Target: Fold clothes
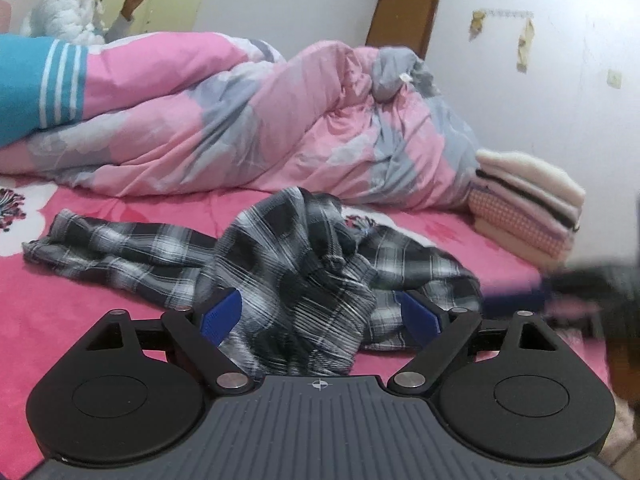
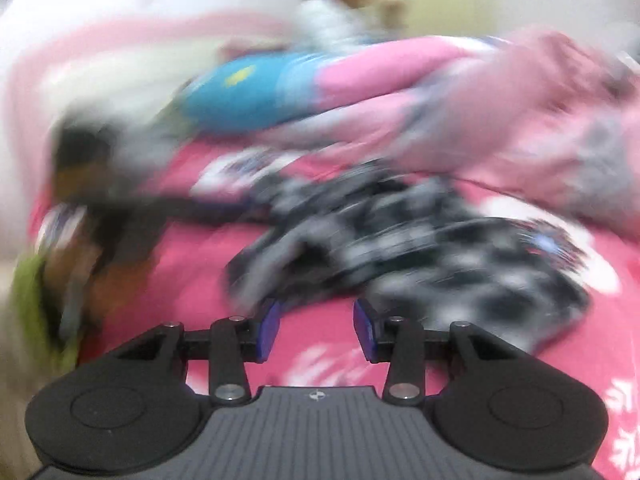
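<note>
Plaid shirt (image 1: 280, 264) lies crumpled on bed (image 1: 80, 300): soft, light, limp. Left gripper (image 1: 320, 316) spread around a bunched fold; right gripper (image 2: 316, 330) apart, empty. Grasp hem or collar edge.

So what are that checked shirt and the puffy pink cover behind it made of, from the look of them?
The checked shirt looks like thin woven cotton or flannel, matte: the black, grey and white plaid runs through the weave, and it crumples into soft folds. The pink and grey quilt looks like smooth printed cotton or polyester over padding: it bulges thickly with fine creases. Neither fibre can be told for sure.
</note>
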Demonstrator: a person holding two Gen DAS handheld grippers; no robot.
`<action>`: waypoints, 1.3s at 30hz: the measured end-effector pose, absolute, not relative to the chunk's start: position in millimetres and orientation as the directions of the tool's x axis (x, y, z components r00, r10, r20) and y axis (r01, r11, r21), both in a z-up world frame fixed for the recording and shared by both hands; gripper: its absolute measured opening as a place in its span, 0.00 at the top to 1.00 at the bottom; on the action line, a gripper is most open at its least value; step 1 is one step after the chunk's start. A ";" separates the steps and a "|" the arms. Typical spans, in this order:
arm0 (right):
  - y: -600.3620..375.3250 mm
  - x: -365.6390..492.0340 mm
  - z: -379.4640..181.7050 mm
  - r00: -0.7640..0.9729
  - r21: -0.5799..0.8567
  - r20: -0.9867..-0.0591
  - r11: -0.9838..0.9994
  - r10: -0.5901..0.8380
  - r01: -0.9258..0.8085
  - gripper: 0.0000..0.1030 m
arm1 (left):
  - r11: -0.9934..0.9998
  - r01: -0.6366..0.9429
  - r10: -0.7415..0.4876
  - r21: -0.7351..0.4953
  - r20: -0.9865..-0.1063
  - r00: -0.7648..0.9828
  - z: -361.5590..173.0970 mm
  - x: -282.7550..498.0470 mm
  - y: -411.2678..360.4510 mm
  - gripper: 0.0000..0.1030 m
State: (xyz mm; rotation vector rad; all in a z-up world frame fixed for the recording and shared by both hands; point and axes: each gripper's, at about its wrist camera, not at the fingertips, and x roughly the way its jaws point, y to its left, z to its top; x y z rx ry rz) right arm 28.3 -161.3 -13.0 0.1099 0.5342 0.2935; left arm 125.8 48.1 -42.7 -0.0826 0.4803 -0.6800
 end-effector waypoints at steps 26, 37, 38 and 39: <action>-189.3 80.0 -52.2 0.708 0.751 -0.423 0.656 0.566 -0.075 0.90 | 0.840 0.242 -0.432 -0.485 -0.328 0.840 -37.6 169.2 131.4 0.90; -122.9 3.9 -75.1 0.597 0.910 -0.311 0.414 0.740 -0.039 0.90 | 0.805 0.244 -0.478 -0.542 -0.347 0.807 -37.3 192.8 159.3 0.89; -122.3 3.3 -72.3 0.598 0.894 -0.331 0.446 0.730 -0.049 0.89 | 0.802 0.260 -0.506 -0.538 -0.380 0.774 -42.5 200.9 159.8 0.89; -121.7 2.6 -69.4 0.600 0.877 -0.350 0.477 0.719 -0.060 0.87 | 0.805 0.256 -0.512 -0.534 -0.409 0.755 -47.0 206.1 160.2 0.86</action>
